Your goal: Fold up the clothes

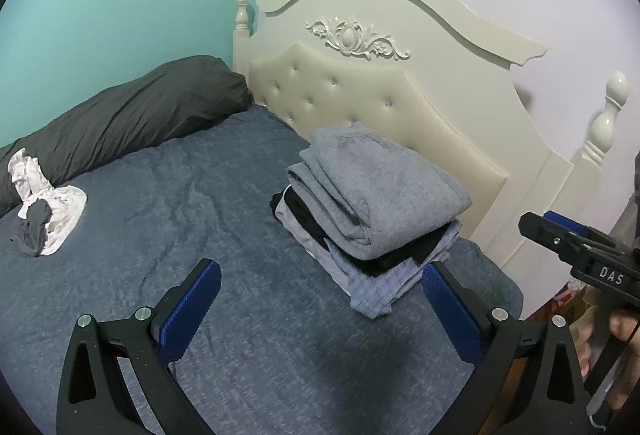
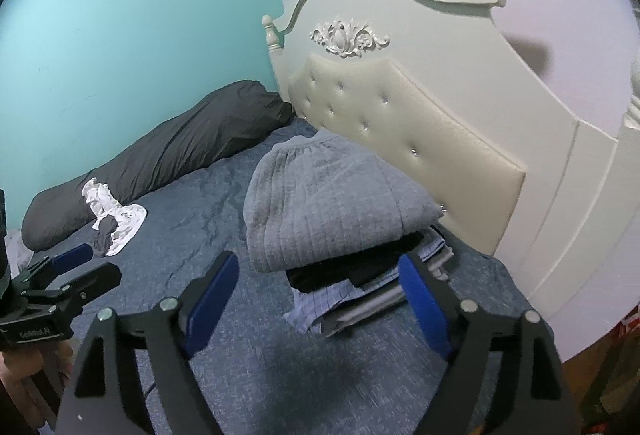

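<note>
A stack of folded clothes stands on the blue bed near the headboard, topped by a folded grey garment [image 1: 372,191] [image 2: 332,203] over black and checked blue pieces [image 1: 374,285]. A loose heap of white and dark grey clothes [image 1: 44,211] [image 2: 114,219] lies at the far left against a dark pillow. My left gripper [image 1: 320,299] is open and empty, just in front of the stack. My right gripper [image 2: 320,299] is open and empty, its jaws on either side of the stack's near edge. Each gripper shows in the other's view: the right gripper [image 1: 568,239] and the left gripper [image 2: 76,271].
The cream tufted headboard [image 1: 380,103] [image 2: 420,139] rises right behind the stack. A long dark grey pillow [image 1: 132,119] [image 2: 172,155] lies along the teal wall. The bed's right edge drops to the floor, where some clutter [image 1: 568,295] shows.
</note>
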Demonstrator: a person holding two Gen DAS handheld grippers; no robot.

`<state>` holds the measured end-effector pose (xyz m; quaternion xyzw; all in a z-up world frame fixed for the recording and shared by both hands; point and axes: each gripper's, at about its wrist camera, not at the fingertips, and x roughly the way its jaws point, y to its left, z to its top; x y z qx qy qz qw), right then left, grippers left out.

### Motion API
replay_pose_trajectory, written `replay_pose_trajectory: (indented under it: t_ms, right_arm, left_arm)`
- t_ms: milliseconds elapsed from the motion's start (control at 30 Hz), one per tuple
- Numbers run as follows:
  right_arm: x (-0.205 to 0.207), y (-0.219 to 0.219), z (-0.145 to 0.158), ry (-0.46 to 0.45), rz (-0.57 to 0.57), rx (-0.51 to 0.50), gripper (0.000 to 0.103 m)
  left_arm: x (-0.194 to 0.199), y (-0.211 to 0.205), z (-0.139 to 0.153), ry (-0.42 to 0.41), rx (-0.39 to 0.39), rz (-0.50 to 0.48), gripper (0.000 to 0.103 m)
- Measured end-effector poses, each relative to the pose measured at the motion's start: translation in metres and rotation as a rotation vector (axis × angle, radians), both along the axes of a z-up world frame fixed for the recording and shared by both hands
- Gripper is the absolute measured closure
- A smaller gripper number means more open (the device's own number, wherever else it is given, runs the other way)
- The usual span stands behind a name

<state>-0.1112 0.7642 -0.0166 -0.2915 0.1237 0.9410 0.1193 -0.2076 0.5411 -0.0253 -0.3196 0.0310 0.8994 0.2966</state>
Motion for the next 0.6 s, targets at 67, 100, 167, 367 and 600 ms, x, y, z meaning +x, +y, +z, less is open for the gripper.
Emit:
replay_pose_trajectory:
  t_ms: [67, 100, 167, 367, 600]
  right_arm:
    - [0.005, -0.005, 0.002, 0.0, -0.002, 0.008, 0.018]
    - [0.006, -0.007, 0.003, -0.002, -0.002, 0.012, 0.018]
    - [0.011, -0.011, 0.004, -0.004, -0.002, 0.016, 0.017]
    - [0.025, -0.026, 0.004, -0.01, -0.002, 0.004, 0.016]
    - [0.044, -0.048, 0.009, -0.003, 0.013, 0.006, 0.016]
  left_arm:
    - [0.004, -0.003, 0.002, 0.003, 0.001, 0.002, 0.0]
    - [0.006, -0.005, 0.003, 0.004, 0.003, 0.002, 0.0]
    - [0.01, -0.008, 0.005, 0.004, 0.008, 0.003, 0.0]
    - [0.026, -0.02, 0.011, 0.02, -0.002, 0.004, 0.0]
    - [0.042, -0.035, 0.011, 0.026, -0.015, 0.011, 0.0]
